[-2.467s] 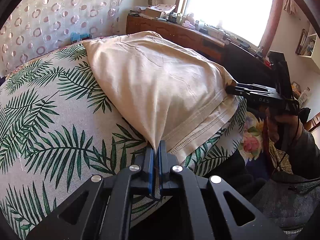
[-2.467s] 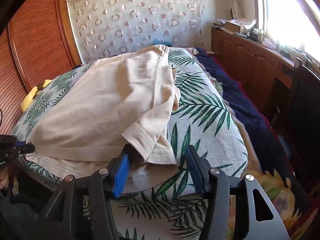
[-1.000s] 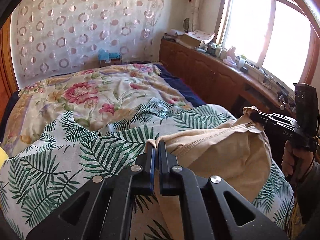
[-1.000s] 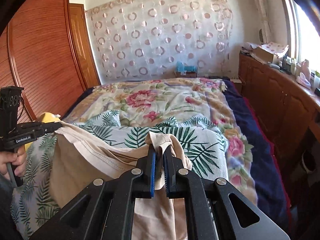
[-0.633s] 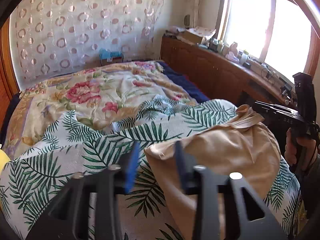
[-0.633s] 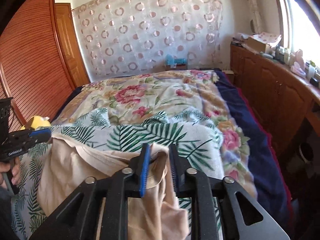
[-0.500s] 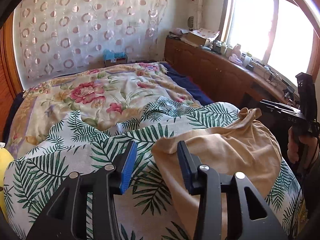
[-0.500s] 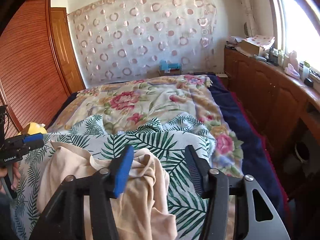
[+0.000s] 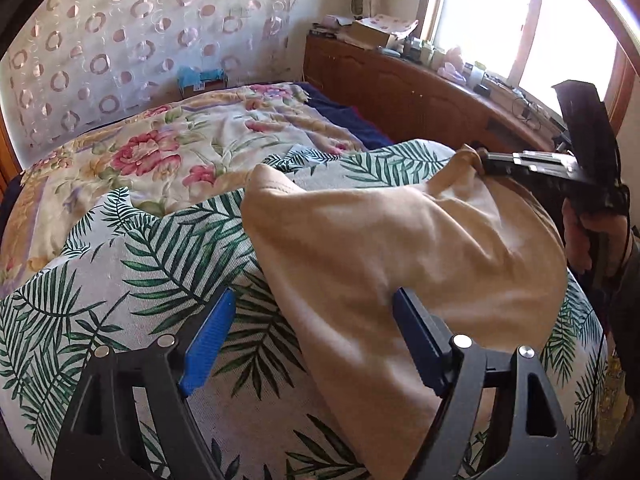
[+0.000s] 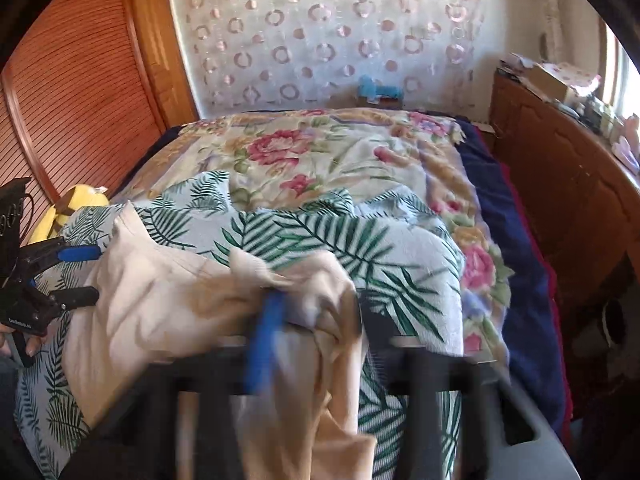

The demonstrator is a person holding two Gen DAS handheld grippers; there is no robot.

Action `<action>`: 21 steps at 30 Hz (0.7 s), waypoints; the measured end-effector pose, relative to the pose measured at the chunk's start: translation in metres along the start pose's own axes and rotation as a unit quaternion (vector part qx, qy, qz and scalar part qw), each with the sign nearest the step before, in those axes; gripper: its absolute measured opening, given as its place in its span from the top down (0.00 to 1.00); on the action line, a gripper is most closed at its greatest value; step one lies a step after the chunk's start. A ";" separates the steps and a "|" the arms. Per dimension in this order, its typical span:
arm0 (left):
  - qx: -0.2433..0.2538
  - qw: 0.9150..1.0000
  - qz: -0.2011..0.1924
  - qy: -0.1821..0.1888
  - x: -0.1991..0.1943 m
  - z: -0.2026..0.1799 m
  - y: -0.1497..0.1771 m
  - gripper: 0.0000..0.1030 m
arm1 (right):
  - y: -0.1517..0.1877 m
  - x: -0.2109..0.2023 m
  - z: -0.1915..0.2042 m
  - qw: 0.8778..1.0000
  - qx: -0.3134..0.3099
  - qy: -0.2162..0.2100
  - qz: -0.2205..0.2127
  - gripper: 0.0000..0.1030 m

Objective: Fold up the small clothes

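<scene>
Two hand-held grippers work one beige garment [image 9: 400,248] on the bed. The left hand-held gripper [image 9: 310,330] has just been opening and now stands wide, its blue pads [image 9: 206,336] clear of the cloth — the near edge of the garment lies between them, let go so that this side can settle on the palm-leaf cover [image 9: 132,264]. The right hand-held gripper [image 9: 482,159] has just been closing; in the left view its narrow tips are pinched on a bunched corner of the garment, lifting it off the cover, likely to carry that corner across for the next fold. Its own view is blurred — the jaws cannot be read there. The garment sits at the near end of the bed, rumpled and half folded, on the leaf cover in front of the flowered quilt [image 10: 320,160].
</scene>
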State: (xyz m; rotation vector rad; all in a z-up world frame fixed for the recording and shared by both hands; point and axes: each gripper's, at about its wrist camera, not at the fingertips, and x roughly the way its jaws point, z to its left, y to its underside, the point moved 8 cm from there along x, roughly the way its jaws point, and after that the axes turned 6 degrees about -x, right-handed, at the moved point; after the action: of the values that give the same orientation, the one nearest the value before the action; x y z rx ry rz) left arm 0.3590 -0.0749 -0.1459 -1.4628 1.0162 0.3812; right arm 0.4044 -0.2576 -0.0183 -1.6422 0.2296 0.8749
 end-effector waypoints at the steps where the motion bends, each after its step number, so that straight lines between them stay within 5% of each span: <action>1: -0.001 1.000 0.001 -0.003 0.001 0.000 0.001 0.21 | -0.003 0.001 -0.005 1.000 -0.003 0.012 -0.004 0.92; 5: -0.015 1.000 0.004 -0.009 0.004 0.008 0.002 0.21 | -0.013 -0.002 -0.032 0.996 0.014 0.084 -0.017 0.94; 9: -0.024 1.000 0.004 -0.011 0.005 0.014 0.000 0.21 | -0.008 -0.015 -0.041 0.995 0.050 0.083 -0.010 0.87; 14: -0.023 1.000 0.005 -0.012 0.006 0.014 -0.001 0.21 | 0.005 -0.034 -0.017 0.998 0.055 0.013 -0.001 0.43; 17: -0.022 1.000 0.008 -0.011 0.010 0.014 -0.001 0.21 | 0.012 -0.047 -0.012 0.999 0.050 0.012 0.001 0.22; 21: -0.024 1.000 0.016 -0.009 0.015 0.014 0.003 0.21 | 0.025 -0.040 -0.020 0.998 0.047 0.028 0.017 0.18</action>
State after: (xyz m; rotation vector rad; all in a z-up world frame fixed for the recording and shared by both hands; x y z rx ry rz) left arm 0.3700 -0.0665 -0.1615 -1.4849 1.0243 0.4442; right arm 0.3702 -0.2947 -0.0109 -1.5799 0.3340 0.8328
